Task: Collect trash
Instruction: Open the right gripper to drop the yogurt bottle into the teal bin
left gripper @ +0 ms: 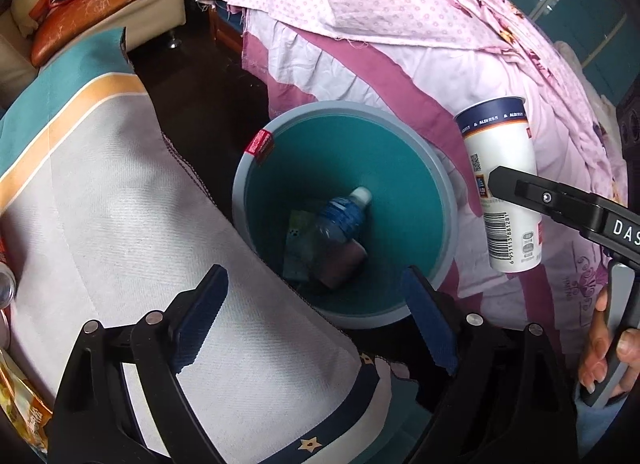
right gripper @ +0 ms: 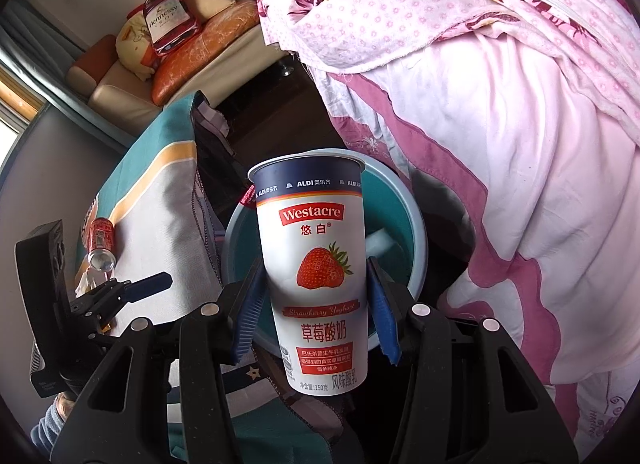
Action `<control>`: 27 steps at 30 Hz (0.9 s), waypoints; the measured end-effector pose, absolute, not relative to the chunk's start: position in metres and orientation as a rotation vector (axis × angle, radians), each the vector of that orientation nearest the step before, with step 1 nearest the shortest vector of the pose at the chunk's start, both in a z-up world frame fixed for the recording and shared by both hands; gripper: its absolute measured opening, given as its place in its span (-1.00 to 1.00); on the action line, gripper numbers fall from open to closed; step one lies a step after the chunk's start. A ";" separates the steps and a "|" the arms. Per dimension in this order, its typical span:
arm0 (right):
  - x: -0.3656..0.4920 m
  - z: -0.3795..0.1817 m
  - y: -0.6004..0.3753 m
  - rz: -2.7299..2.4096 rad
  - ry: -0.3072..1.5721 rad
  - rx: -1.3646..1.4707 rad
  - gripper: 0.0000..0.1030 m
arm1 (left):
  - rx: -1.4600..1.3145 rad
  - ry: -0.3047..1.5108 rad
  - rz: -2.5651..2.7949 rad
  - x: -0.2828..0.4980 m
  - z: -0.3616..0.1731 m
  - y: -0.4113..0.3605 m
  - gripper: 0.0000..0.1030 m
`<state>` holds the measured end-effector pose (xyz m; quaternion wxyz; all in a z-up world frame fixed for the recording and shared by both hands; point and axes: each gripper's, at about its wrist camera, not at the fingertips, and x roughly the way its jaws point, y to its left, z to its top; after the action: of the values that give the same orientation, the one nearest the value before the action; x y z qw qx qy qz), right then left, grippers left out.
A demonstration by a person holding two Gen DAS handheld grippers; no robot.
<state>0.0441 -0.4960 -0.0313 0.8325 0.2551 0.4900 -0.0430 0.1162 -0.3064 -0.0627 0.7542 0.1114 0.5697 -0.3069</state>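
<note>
A teal bin with a grey rim (left gripper: pixel 448 200) stands on the floor between a cushion and a bed. Inside lie a plastic bottle (left gripper: pixel 340 224) and some packaging. My right gripper (right gripper: pixel 316 296) is shut on a white strawberry yoghurt cup (right gripper: pixel 316 264), held upright to the right of the bin's mouth (right gripper: pixel 416 224). The cup also shows in the left wrist view (left gripper: pixel 504 192). My left gripper (left gripper: pixel 316 316) is open and empty, just above the bin's near rim. A red can (right gripper: pixel 100 242) lies on the cushion to the left.
A white, teal and orange cushion (left gripper: pixel 120 200) sits left of the bin. Pink floral bedding (left gripper: pixel 420 24) hangs behind and right of it. A sofa with pillows (left gripper: pixel 100 4) is at the far left. A snack wrapper (left gripper: pixel 24 404) lies at the left edge.
</note>
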 end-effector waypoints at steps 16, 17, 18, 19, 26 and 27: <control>0.055 -0.041 -0.480 -0.095 1.104 0.505 -0.08 | 0.172 1.229 -0.675 0.112 -0.050 -0.275 0.79; 0.056 -0.041 -0.478 -0.094 1.108 0.502 -0.08 | 0.168 1.229 -0.676 0.112 -0.050 -0.274 0.79; 0.057 -0.041 -0.476 -0.095 1.112 0.498 -0.07 | 0.163 1.230 -0.678 0.112 -0.050 -0.272 0.79; 0.058 -0.041 -0.474 -0.096 1.116 0.493 -0.07 | 0.158 1.230 -0.680 0.112 -0.049 -0.271 0.79; 0.059 -0.036 -0.462 -0.099 1.125 0.482 0.36 | 0.134 1.223 -0.682 0.109 -0.043 -0.256 0.80; 0.058 -0.034 -0.460 -0.101 1.125 0.481 0.41 | 0.130 1.222 -0.682 0.109 -0.042 -0.254 0.80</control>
<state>0.0579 -0.4604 -0.0340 0.8175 0.2256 0.5278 -0.0474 0.1091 -0.2537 -0.0423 0.7631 0.0600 0.5618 -0.3138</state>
